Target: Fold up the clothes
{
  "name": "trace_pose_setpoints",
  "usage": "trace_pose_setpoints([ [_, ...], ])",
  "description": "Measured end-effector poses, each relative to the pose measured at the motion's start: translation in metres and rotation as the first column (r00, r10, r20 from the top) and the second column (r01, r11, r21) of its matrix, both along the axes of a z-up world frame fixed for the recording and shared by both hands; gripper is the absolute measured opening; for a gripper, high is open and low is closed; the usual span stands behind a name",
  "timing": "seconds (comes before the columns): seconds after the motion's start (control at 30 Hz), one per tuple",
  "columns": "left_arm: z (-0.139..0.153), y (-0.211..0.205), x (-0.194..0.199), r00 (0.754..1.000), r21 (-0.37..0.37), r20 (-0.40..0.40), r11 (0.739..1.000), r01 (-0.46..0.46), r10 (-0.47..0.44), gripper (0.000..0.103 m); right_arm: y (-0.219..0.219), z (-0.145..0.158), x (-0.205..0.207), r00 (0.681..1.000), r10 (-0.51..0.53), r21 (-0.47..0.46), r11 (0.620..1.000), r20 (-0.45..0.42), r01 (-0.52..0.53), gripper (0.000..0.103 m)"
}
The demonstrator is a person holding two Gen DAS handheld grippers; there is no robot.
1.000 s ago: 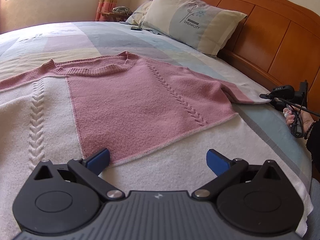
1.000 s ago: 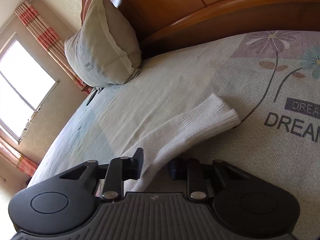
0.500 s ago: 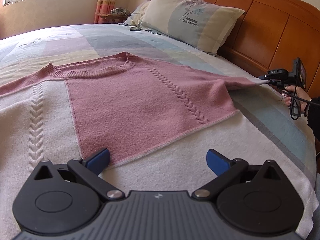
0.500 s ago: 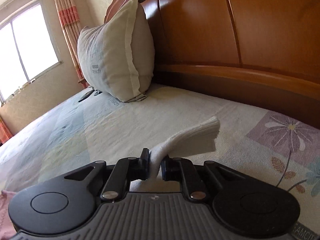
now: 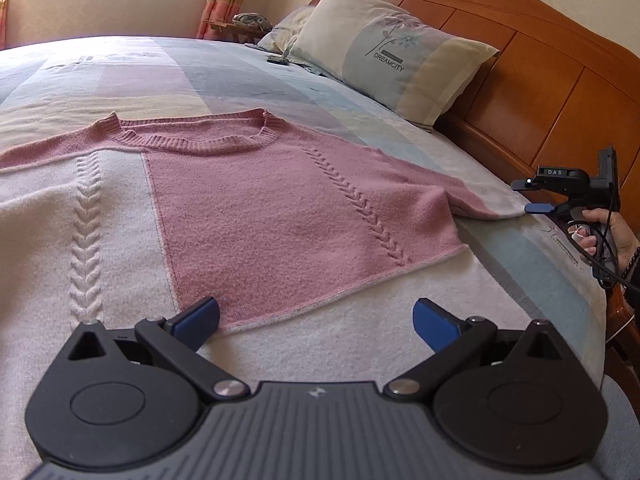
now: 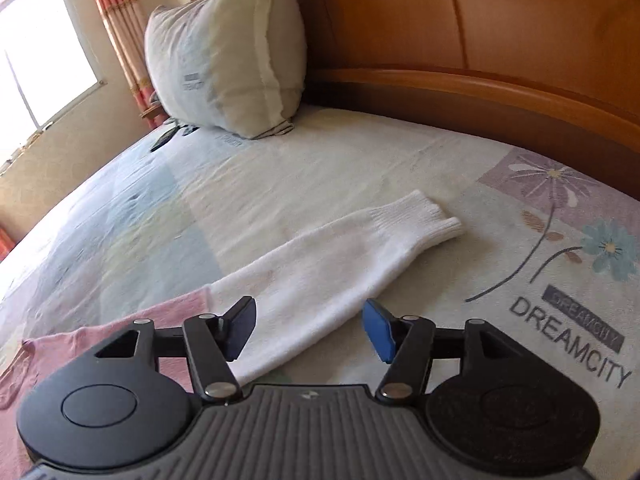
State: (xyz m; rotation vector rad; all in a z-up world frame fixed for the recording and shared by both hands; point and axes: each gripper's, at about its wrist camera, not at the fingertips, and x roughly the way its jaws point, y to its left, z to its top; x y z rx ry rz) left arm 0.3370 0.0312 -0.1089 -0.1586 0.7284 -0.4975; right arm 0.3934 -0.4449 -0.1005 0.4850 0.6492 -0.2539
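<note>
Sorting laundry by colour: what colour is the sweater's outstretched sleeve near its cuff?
White, clearest in the right wrist view: sleeve.

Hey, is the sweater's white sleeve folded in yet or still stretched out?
Stretched out. The white sleeve lies flat on the bedsheet, reaching away from the pink body.

A pink-and-white knit sweater lies flat on the bed, its white sleeve stretched out straight
</note>
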Motion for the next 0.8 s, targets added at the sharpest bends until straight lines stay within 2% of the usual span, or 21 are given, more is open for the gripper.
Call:
trace_pose_setpoints([
  [0.07, -0.001, 0.001, 0.000, 1.000, 0.005, 0.001, 1.000, -0.001, 0.001, 0.102, 0.046, 0.009, 0.012, 0.992, 0.125, 0.014, 0.992, 0.006, -0.125, 0.070],
  [0.13, -0.001, 0.002, 0.000, 1.000, 0.006, 0.002, 1.000, 0.001, -0.001, 0.102, 0.092, 0.016, 0.024, 0.968, 0.248, 0.030, 0.968, 0.034, -0.249, 0.070],
  [0.23, -0.002, 0.006, 0.000, 1.000, -0.008, -0.002, 1.000, 0.004, -0.004, 0.102, 0.148, 0.018, 0.038, 0.909, 0.412, 0.128, 0.900, 0.070, -0.418, 0.070],
  [0.3, -0.003, 0.010, 0.002, 1.000, -0.026, -0.006, 1.000, 0.001, -0.001, 0.102, 0.179, 0.014, 0.045, 0.869, 0.491, 0.154, 0.855, 0.068, -0.495, 0.070],
  [0.37, -0.004, 0.013, 0.004, 1.000, -0.041, -0.010, 0.999, 0.000, 0.000, 0.102, 0.201, 0.006, 0.049, 0.845, 0.534, 0.129, 0.836, 0.034, -0.533, 0.070],
  [0.43, -0.004, 0.015, 0.005, 1.000, -0.047, -0.013, 0.999, 0.001, -0.002, 0.102, 0.210, -0.005, 0.050, 0.844, 0.535, 0.080, 0.843, -0.030, -0.532, 0.069],
  [0.47, -0.003, 0.016, 0.005, 1.000, -0.045, -0.015, 0.999, -0.001, 0.000, 0.102, 0.210, -0.009, 0.047, 0.850, 0.524, 0.056, 0.852, -0.059, -0.521, 0.066],
  [0.5, -0.002, 0.016, 0.005, 1.000, -0.038, -0.014, 0.999, -0.007, 0.006, 0.102, 0.207, -0.007, 0.043, 0.856, 0.514, 0.039, 0.858, -0.060, -0.512, 0.052],
  [0.53, -0.001, 0.016, 0.004, 1.000, -0.031, -0.012, 0.999, -0.013, 0.013, 0.102, 0.204, -0.006, 0.038, 0.862, 0.504, 0.023, 0.864, -0.062, -0.503, 0.051],
  [0.57, 0.000, 0.017, 0.004, 1.000, -0.028, -0.010, 0.999, -0.020, 0.020, 0.102, 0.201, -0.005, 0.034, 0.868, 0.493, 0.007, 0.869, -0.063, -0.494, 0.051],
  [0.63, 0.002, 0.020, 0.004, 0.999, -0.024, -0.005, 0.999, -0.034, 0.034, 0.102, 0.203, 0.007, 0.025, 0.876, 0.480, -0.024, 0.876, -0.049, -0.482, 0.065],
  [0.73, 0.003, 0.024, 0.006, 0.998, -0.031, -0.011, 0.998, -0.055, 0.055, 0.102, 0.216, 0.024, 0.016, 0.842, 0.539, -0.045, 0.842, 0.008, -0.538, 0.066],
  [0.8, 0.001, 0.026, 0.007, 0.998, -0.028, -0.016, 0.997, -0.066, 0.066, 0.102, 0.235, 0.024, 0.013, 0.801, 0.599, -0.071, 0.799, 0.009, -0.597, 0.068],
])
